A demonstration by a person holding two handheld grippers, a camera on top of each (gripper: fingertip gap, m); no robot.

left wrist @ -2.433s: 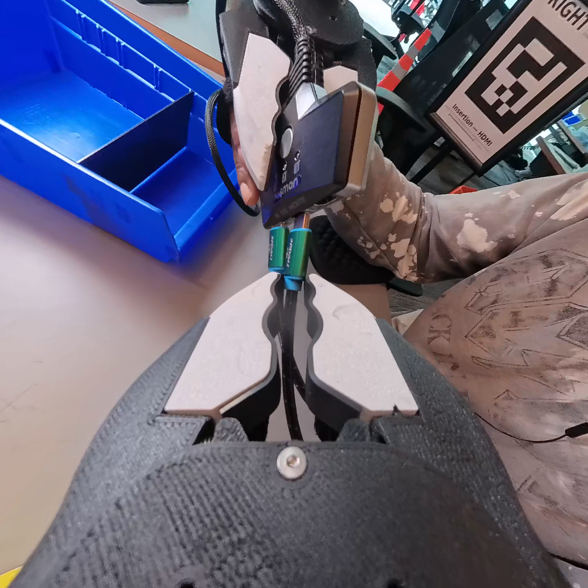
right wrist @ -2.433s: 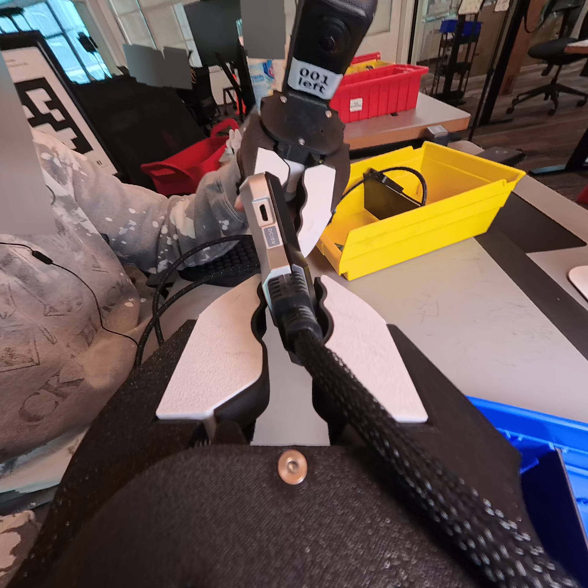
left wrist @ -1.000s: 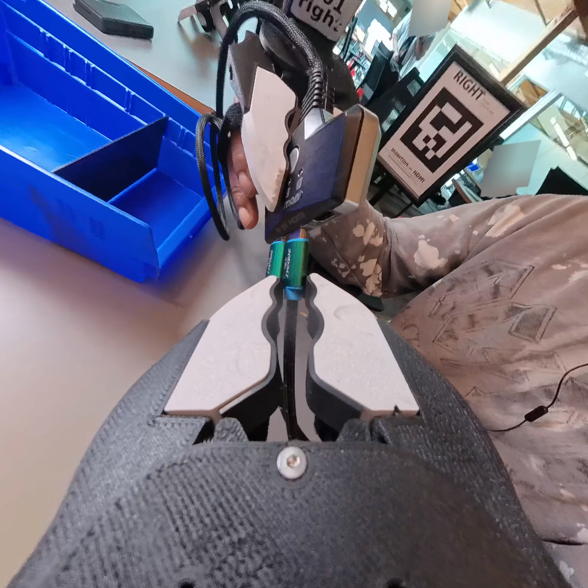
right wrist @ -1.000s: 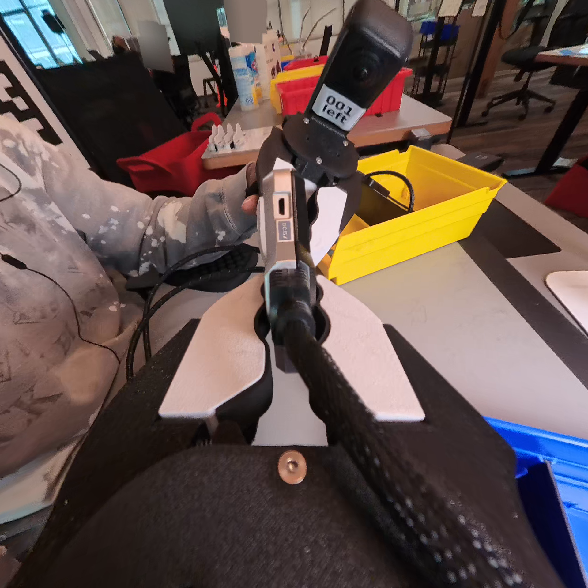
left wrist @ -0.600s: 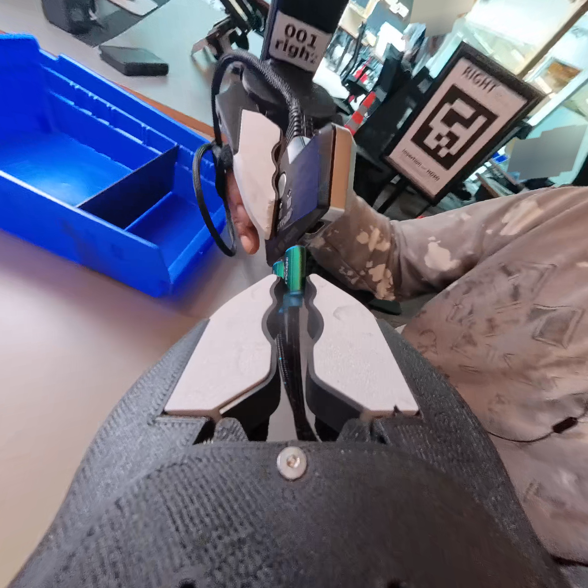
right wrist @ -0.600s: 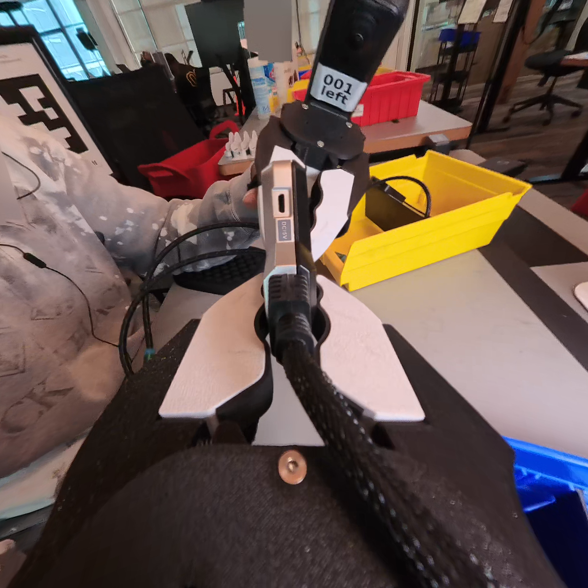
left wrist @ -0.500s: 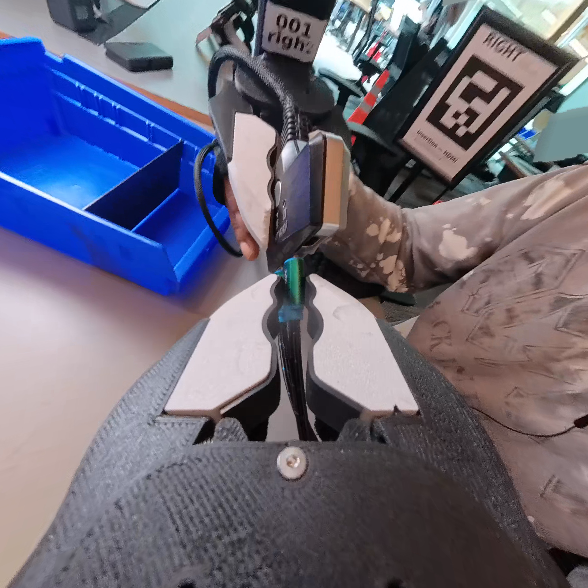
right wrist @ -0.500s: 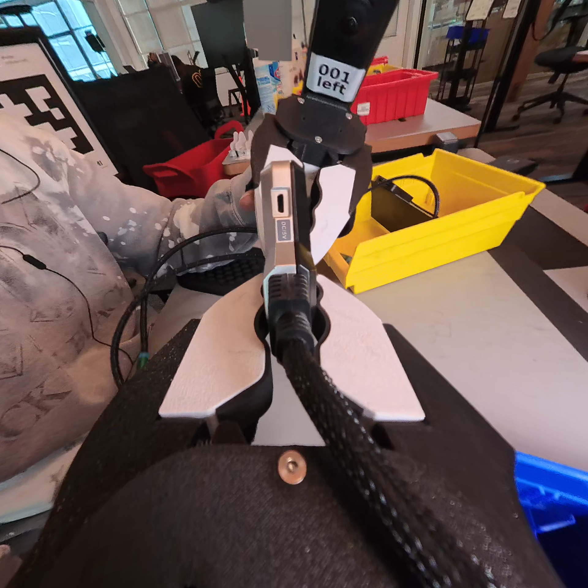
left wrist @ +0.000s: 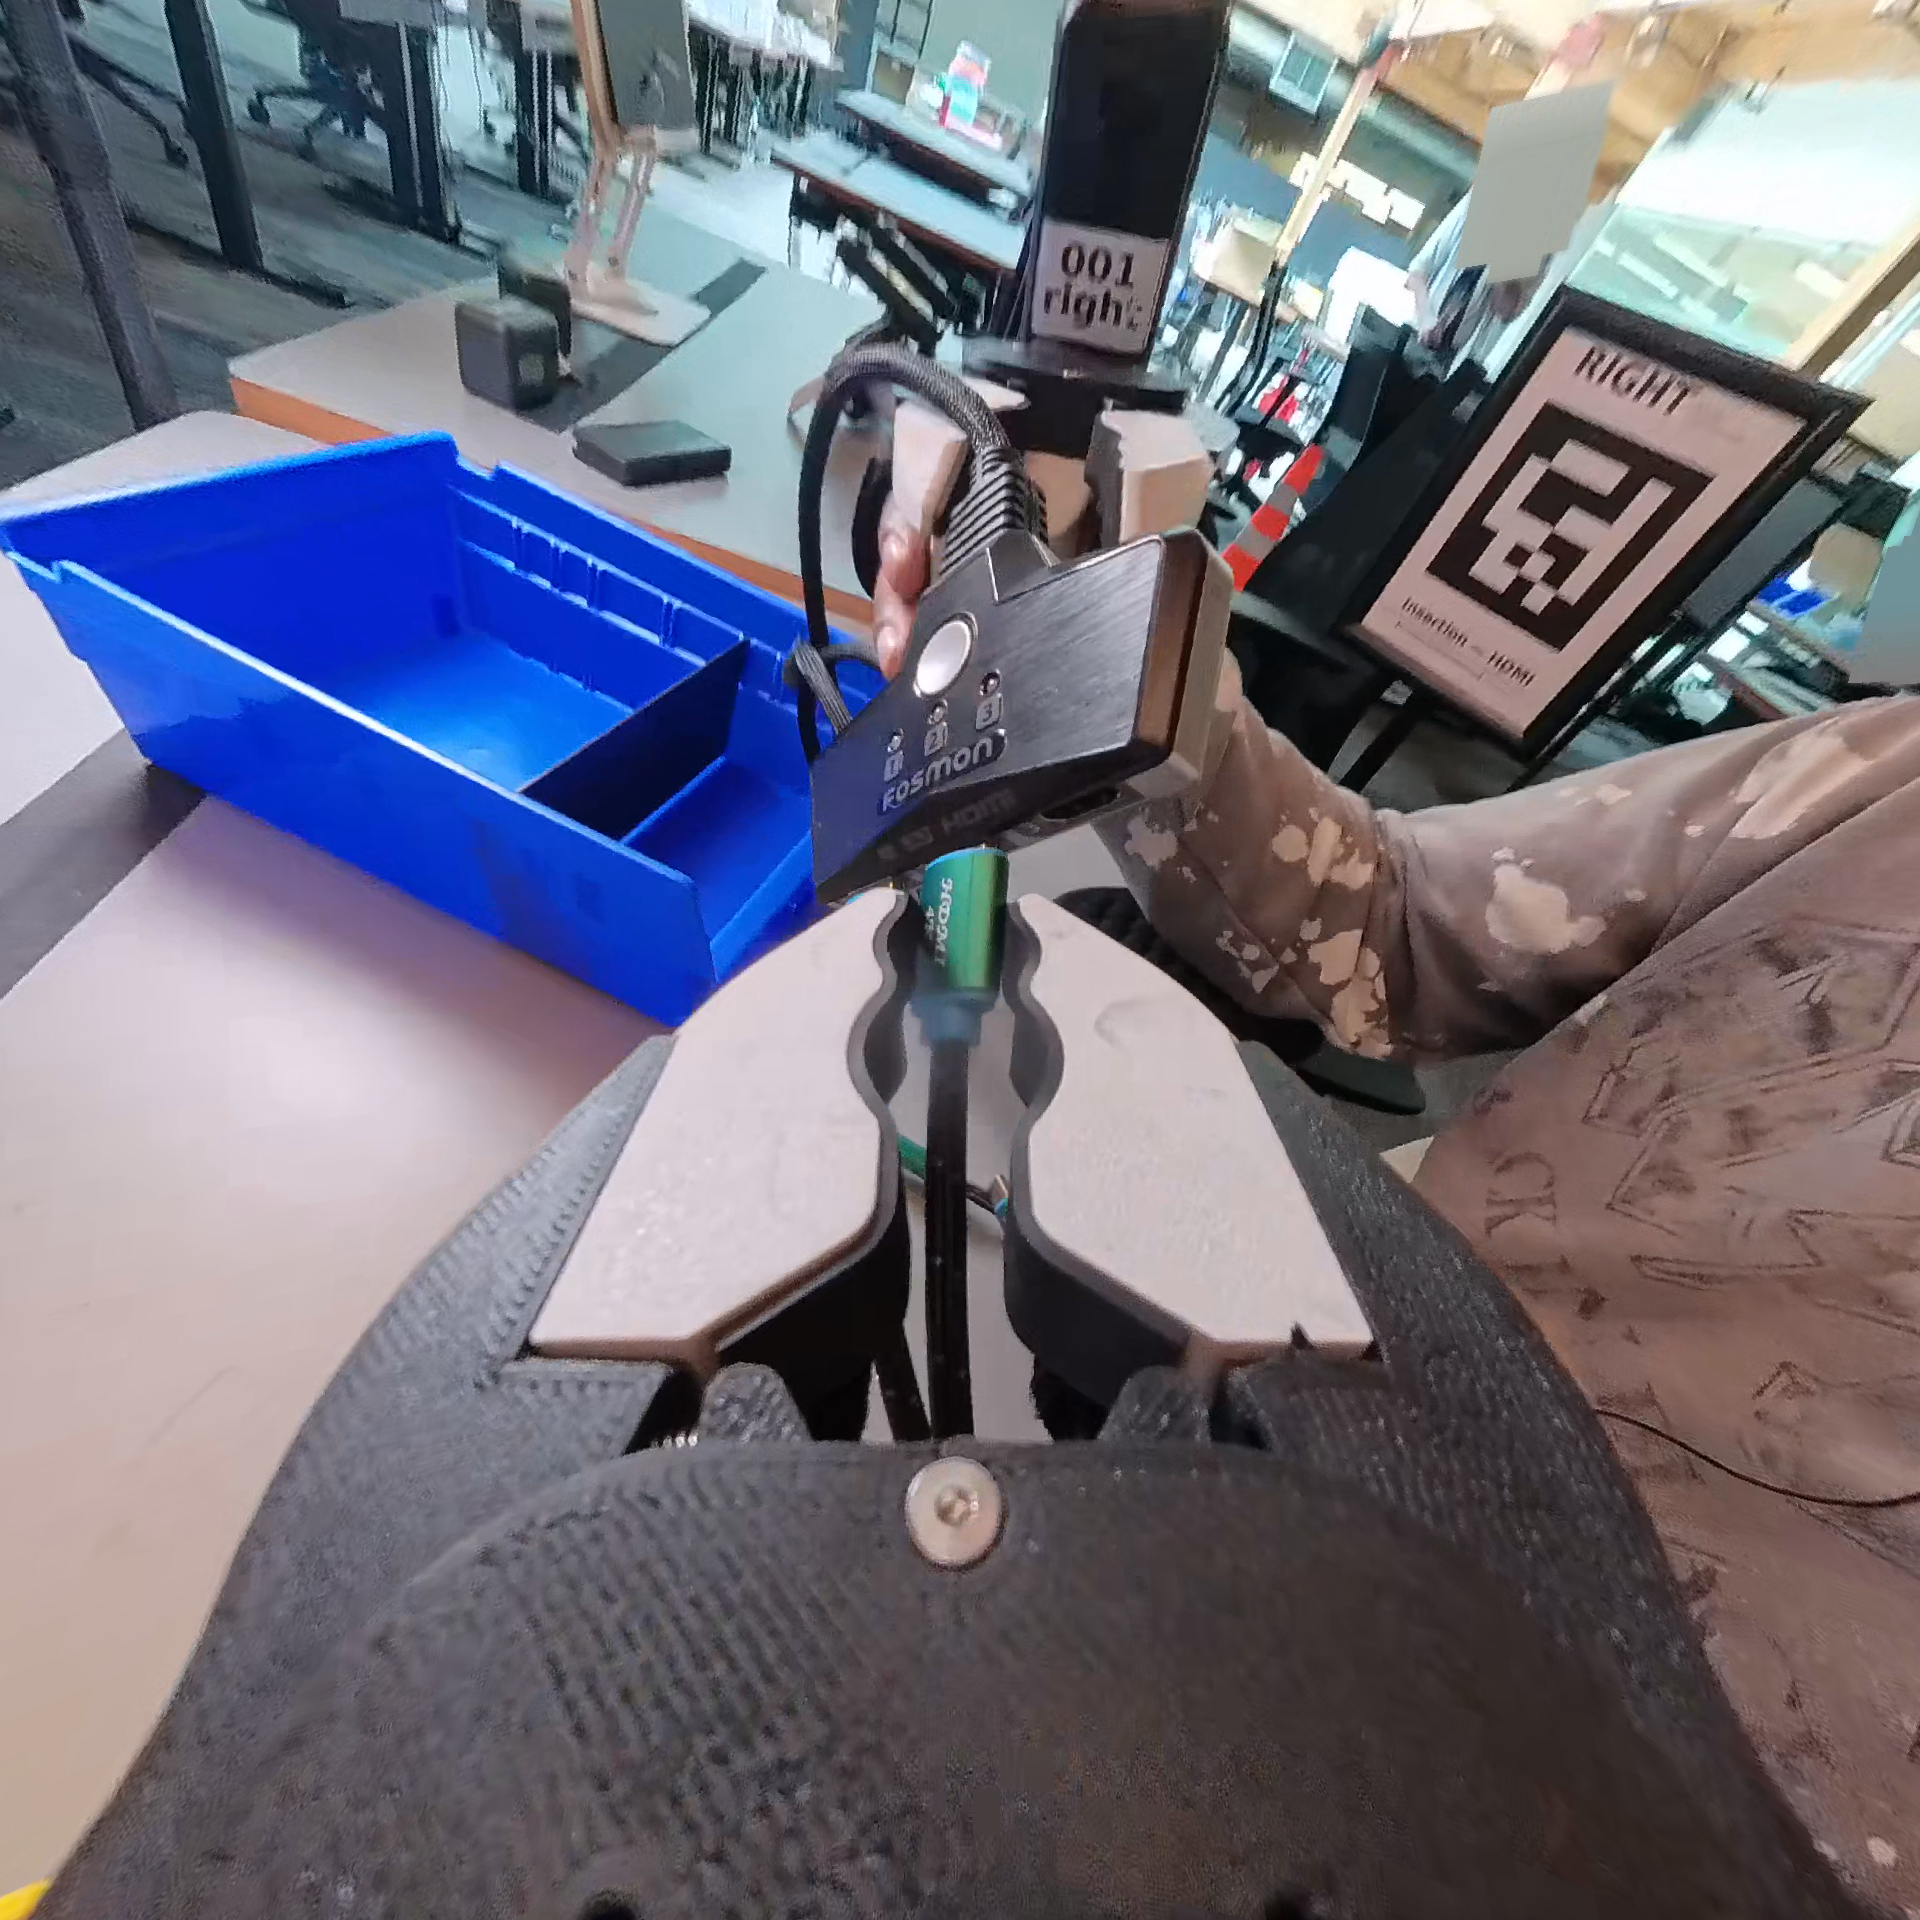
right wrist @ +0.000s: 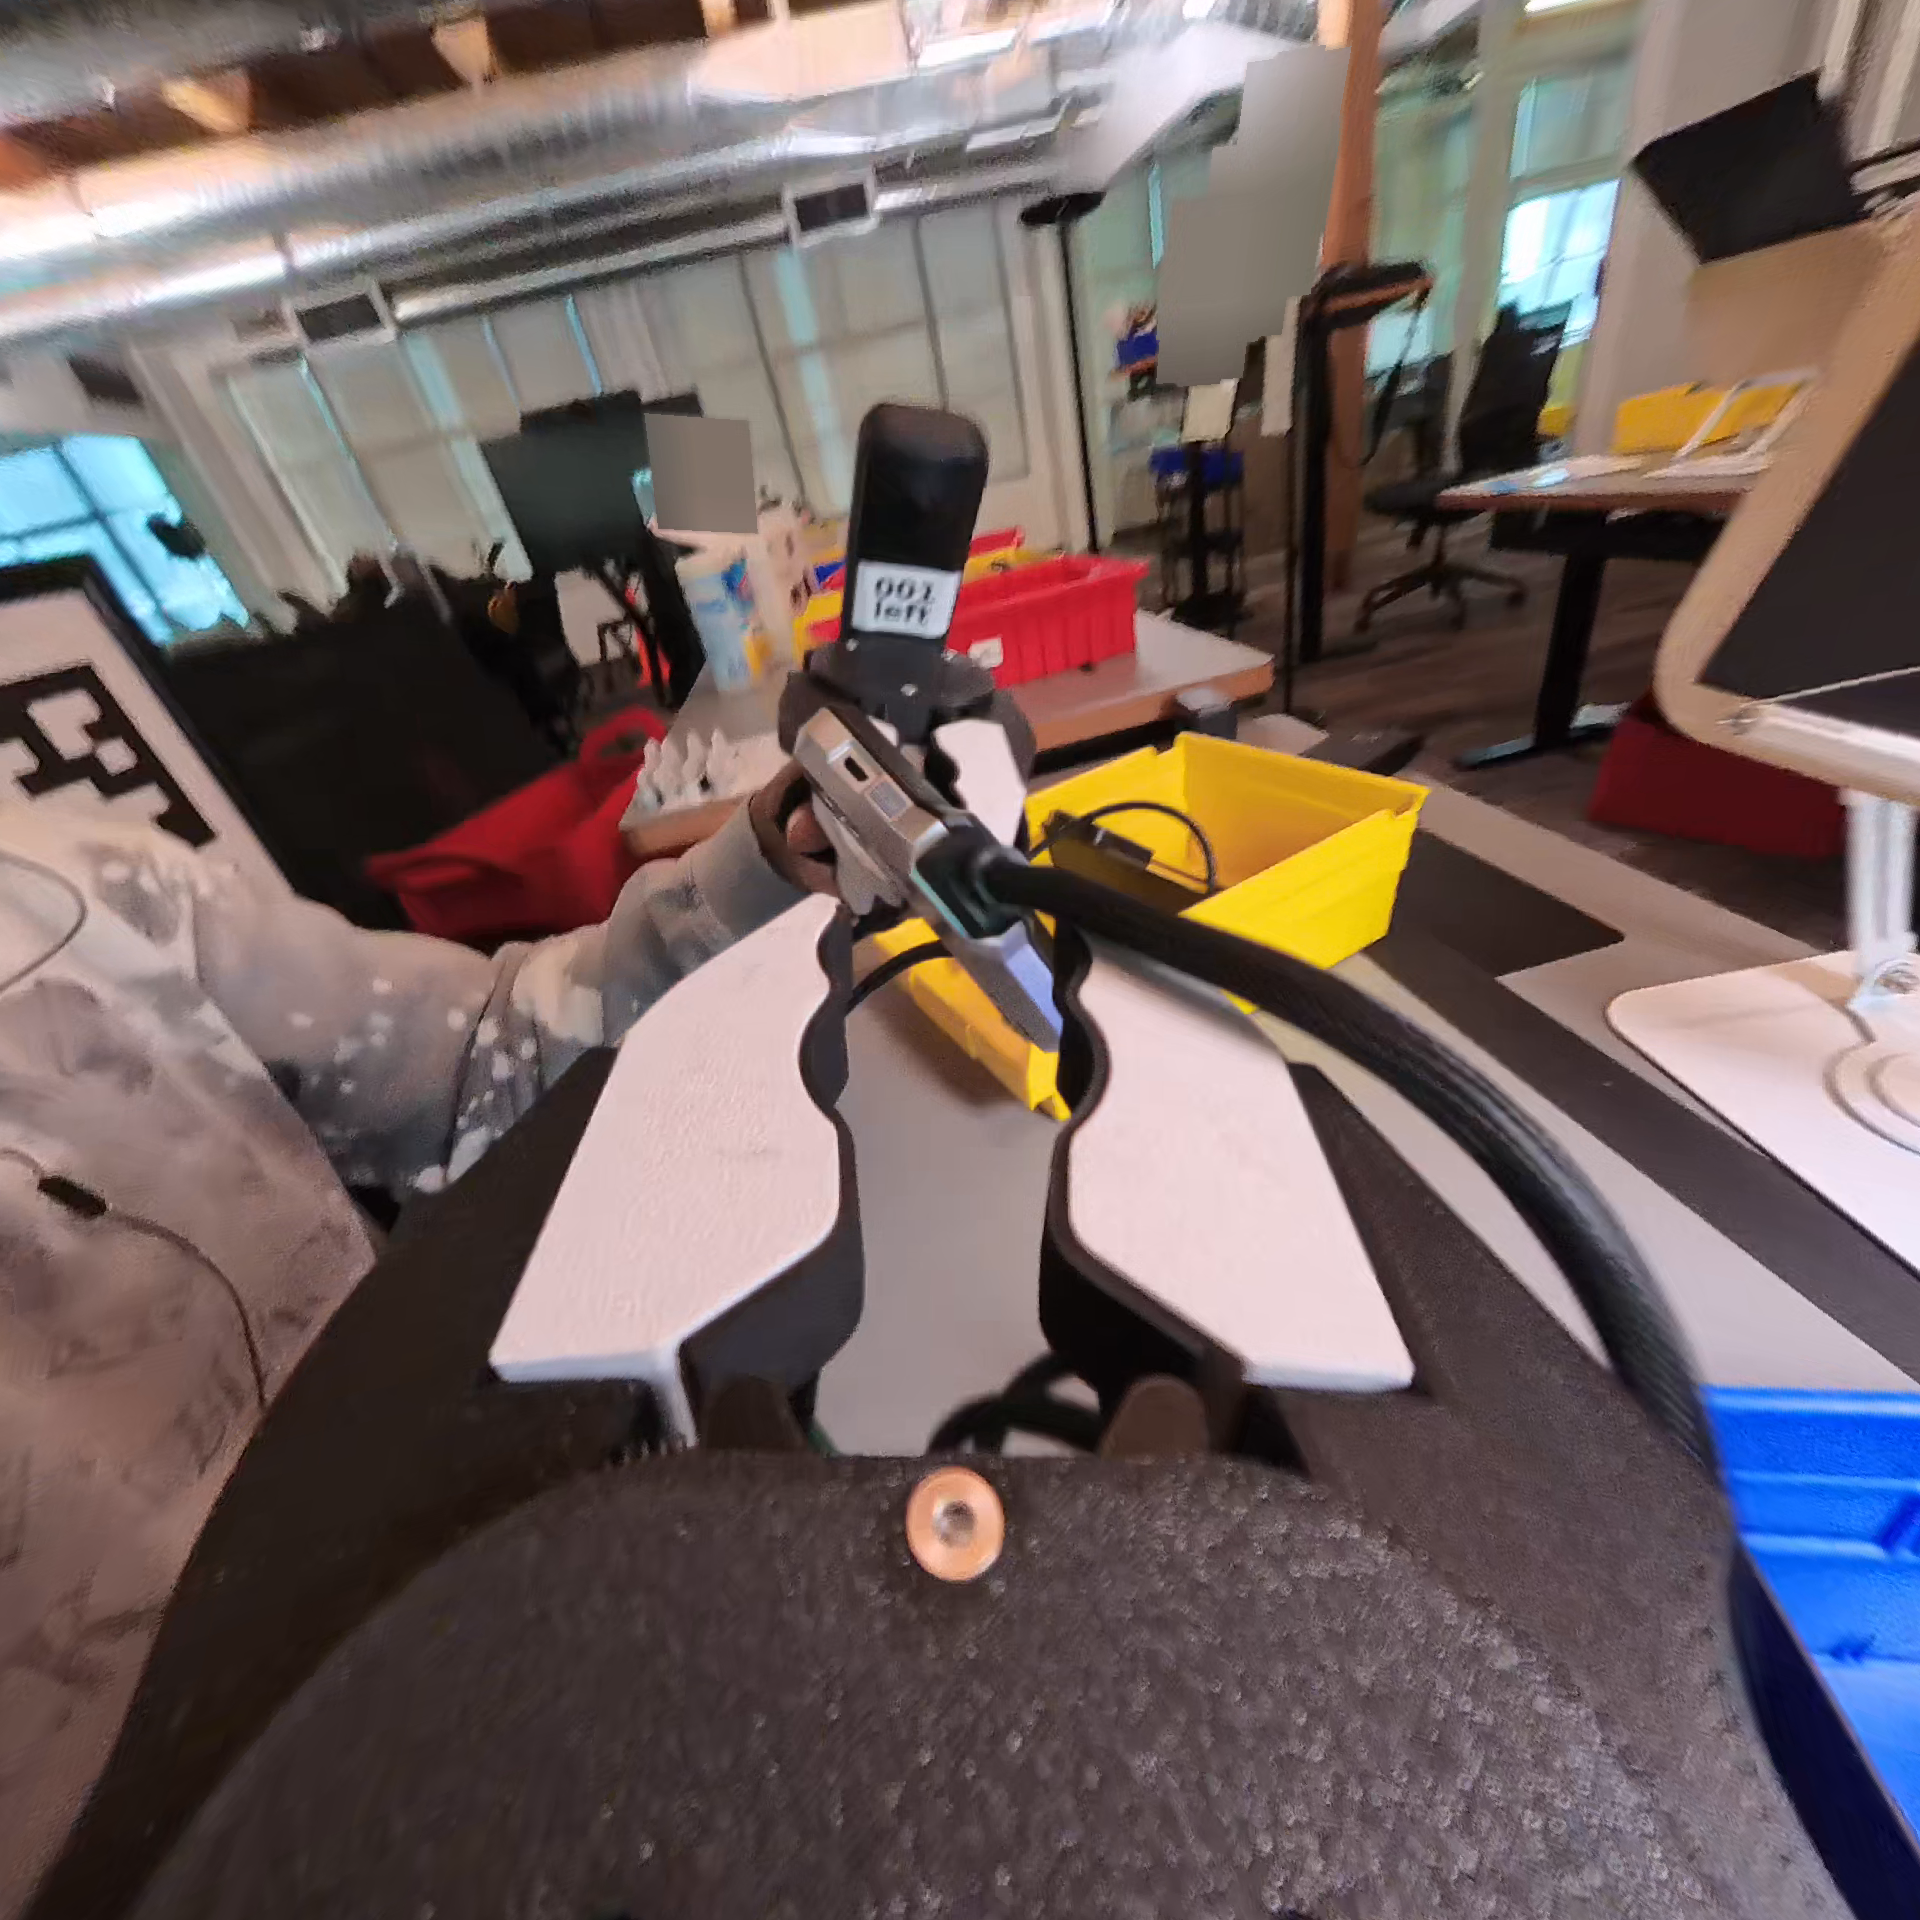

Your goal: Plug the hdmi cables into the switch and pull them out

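Note:
The black HDMI switch (left wrist: 1023, 696) is held up over the table, its face turned to the left wrist view. A green HDMI plug (left wrist: 961, 930) sits in its lower edge. My left gripper (left wrist: 954, 940) is shut on that plug. A bit of a second green plug (left wrist: 914, 1151) shows loose lower between the fingers. The thick braided cable (left wrist: 977, 499) leaves the switch's top between the jaws of my right gripper (left wrist: 1034, 488). In the right wrist view my right gripper (right wrist: 945, 935) is open, the switch (right wrist: 894, 821) lies tilted beyond its tips, and the braided cable (right wrist: 1299, 997) arcs off right.
A blue divided bin (left wrist: 416, 675) stands on the table left of the switch and shows at the right edge (right wrist: 1818, 1507). A yellow bin (right wrist: 1299, 842) holds a black box and cable. A person's sleeve (left wrist: 1351, 914) and a framed marker board (left wrist: 1558, 540) are right.
My right gripper has opened, let go of the braided cable's plug and drawn back. The switch has turned its face toward the left wrist camera. My left gripper keeps its hold on the green plug.

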